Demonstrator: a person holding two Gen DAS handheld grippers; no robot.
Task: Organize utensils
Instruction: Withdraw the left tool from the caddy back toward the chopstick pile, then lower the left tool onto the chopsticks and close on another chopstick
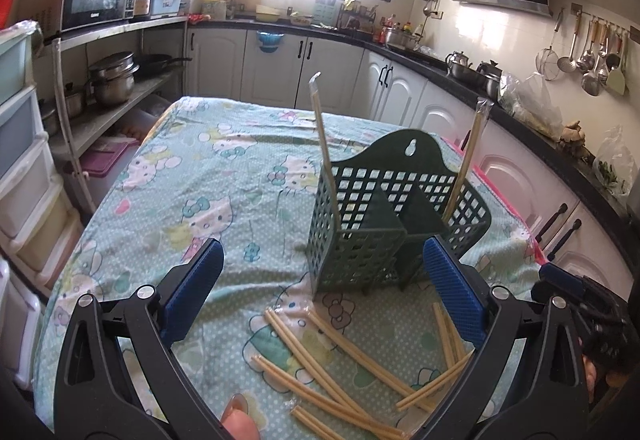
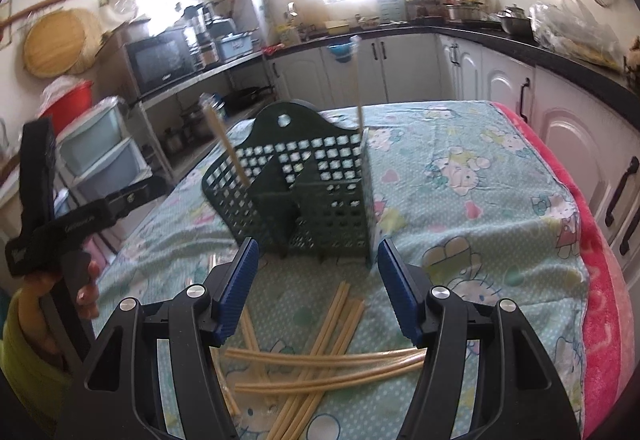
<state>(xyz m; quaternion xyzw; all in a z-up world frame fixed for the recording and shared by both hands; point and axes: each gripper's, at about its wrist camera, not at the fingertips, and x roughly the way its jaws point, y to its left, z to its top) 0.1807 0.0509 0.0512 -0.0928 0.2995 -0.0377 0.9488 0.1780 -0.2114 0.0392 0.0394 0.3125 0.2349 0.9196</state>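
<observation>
chopsticks [image 2: 320, 364] lie loose on the cloth below both wide-spread, empty fingers [image 1: 452, 292].

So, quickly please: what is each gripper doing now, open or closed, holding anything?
Left gripper: open, holding nothing.
Right gripper: open, holding nothing.

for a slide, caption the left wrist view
Open left gripper above loose chopsticks, green holder behind.

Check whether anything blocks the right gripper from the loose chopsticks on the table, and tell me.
Nothing visible does. The right gripper hangs open above the loose chopsticks on the tablecloth, with only bare cloth between. The green basket stands beyond the pile, not in the path.
</observation>
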